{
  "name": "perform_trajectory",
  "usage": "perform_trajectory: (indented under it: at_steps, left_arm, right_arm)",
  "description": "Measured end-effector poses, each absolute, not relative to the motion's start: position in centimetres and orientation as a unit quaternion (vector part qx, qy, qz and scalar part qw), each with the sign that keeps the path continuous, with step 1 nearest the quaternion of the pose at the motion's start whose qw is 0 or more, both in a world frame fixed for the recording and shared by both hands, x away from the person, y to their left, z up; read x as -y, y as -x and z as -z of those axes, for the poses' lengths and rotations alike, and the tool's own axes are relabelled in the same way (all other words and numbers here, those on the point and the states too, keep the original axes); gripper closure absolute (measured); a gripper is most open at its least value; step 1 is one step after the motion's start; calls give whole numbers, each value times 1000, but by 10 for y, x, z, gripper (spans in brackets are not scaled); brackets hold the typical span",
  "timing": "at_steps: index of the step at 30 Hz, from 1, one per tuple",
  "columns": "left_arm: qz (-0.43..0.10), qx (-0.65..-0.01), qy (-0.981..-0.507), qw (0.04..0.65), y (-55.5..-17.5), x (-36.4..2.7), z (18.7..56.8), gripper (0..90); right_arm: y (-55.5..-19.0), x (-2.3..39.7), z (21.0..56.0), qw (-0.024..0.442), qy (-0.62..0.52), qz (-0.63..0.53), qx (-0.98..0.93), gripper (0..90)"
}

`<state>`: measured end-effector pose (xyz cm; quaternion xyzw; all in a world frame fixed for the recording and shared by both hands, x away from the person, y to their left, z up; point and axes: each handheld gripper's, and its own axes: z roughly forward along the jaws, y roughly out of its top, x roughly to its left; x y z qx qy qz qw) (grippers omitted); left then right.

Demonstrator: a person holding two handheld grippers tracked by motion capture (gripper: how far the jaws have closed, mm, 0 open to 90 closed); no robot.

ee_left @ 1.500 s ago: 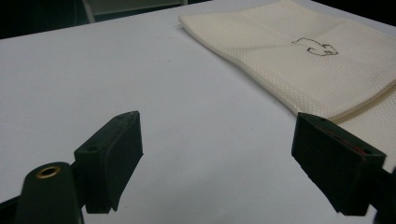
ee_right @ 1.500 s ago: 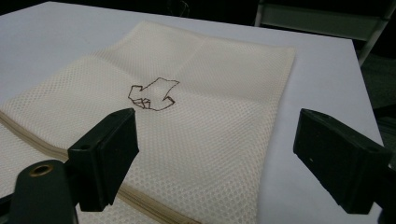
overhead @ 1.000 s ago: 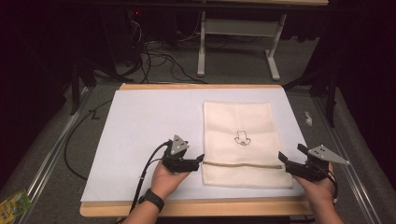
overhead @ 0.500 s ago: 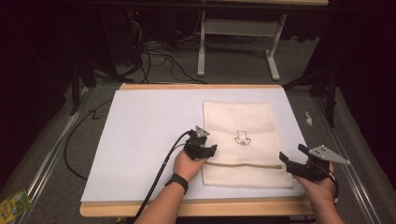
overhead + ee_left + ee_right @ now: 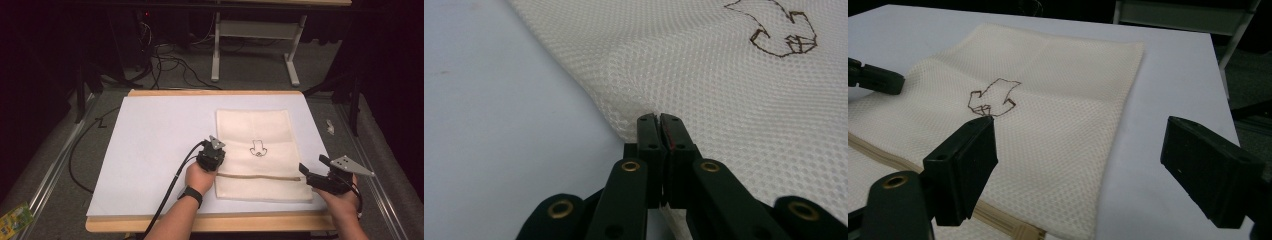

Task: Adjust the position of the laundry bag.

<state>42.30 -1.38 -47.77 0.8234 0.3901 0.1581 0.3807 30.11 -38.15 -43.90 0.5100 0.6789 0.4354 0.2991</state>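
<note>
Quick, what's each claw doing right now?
Left claw: has just been closing, now shut on the edge of the mesh bag.
Right claw: open, holding nothing, at the bag's right edge.

A white sheet (image 5: pixel 160 150) covers a wooden table (image 5: pixel 210 223). Behind the table, cables (image 5: pixel 170 62) lie on the floor beside a grey metal frame (image 5: pixel 255 35). A green packet (image 5: pixel 12 218) lies at the lower left.
</note>
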Motion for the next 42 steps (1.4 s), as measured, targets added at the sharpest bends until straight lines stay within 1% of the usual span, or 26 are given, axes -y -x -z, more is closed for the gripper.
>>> perform_trajectory:
  at_steps: [6, 7, 12, 13, 14, 18, 24, 26, 28, 32, 35, 37, 38, 39, 40, 41, 42]
  left_arm:
    - [-171, -403, -818, 372, -424, -10, 476, 888]
    - [-174, -410, -815, 371, -422, -21, 477, 888]
    - [-180, -422, -809, 367, -418, -40, 477, 888]
    - [-186, -425, -808, 364, -416, -50, 476, 888]
    - [-186, -425, -808, 364, -416, -50, 476, 887]
    - [-189, -442, -799, 361, -413, -76, 477, 886]
    - [-191, -438, -800, 362, -410, -80, 478, 876]
    - [-182, -441, -797, 371, -410, -81, 477, 823]
    - [-182, -441, -793, 380, -409, -84, 474, 740]
    - [-188, -441, -783, 396, -405, -90, 465, 603]
    - [-189, -436, -780, 407, -397, -94, 458, 552]
    - [-189, -434, -780, 409, -394, -95, 456, 516]
    - [-193, -430, -780, 411, -390, -97, 453, 516]
    - [-186, -427, -778, 422, -382, -100, 448, 486]
    - [-186, -427, -778, 422, -382, -100, 448, 475]
    - [-194, -423, -774, 429, -372, -103, 444, 469]
    - [-194, -423, -774, 429, -372, -103, 444, 461]
  right_arm:
    - [-302, 382, 439, 298, -510, -435, -680, 152]
    - [-302, 381, 440, 299, -509, -434, -681, 152]
    - [-302, 380, 440, 298, -507, -433, -683, 152]
    - [-302, 379, 441, 297, -508, -432, -684, 152]
    - [-302, 379, 441, 297, -508, -432, -684, 152]
    - [-304, 377, 443, 295, -503, -430, -689, 153]
    - [-305, 372, 445, 289, -500, -427, -696, 154]
    - [-305, 370, 445, 285, -500, -426, -698, 156]
    - [-305, 369, 446, 284, -499, -427, -699, 158]
    - [-306, 369, 447, 280, -498, -427, -701, 162]
    - [-305, 368, 447, 278, -497, -429, -701, 170]
    - [-305, 367, 446, 273, -495, -432, -703, 201]
    - [-305, 367, 446, 273, -495, -432, -703, 201]
    - [-305, 365, 446, 261, -495, -438, -703, 233]
    - [-305, 365, 446, 261, -495, -438, -703, 233]
    - [-305, 362, 446, 250, -491, -443, -708, 268]
    - [-305, 362, 446, 250, -491, -443, -708, 268]
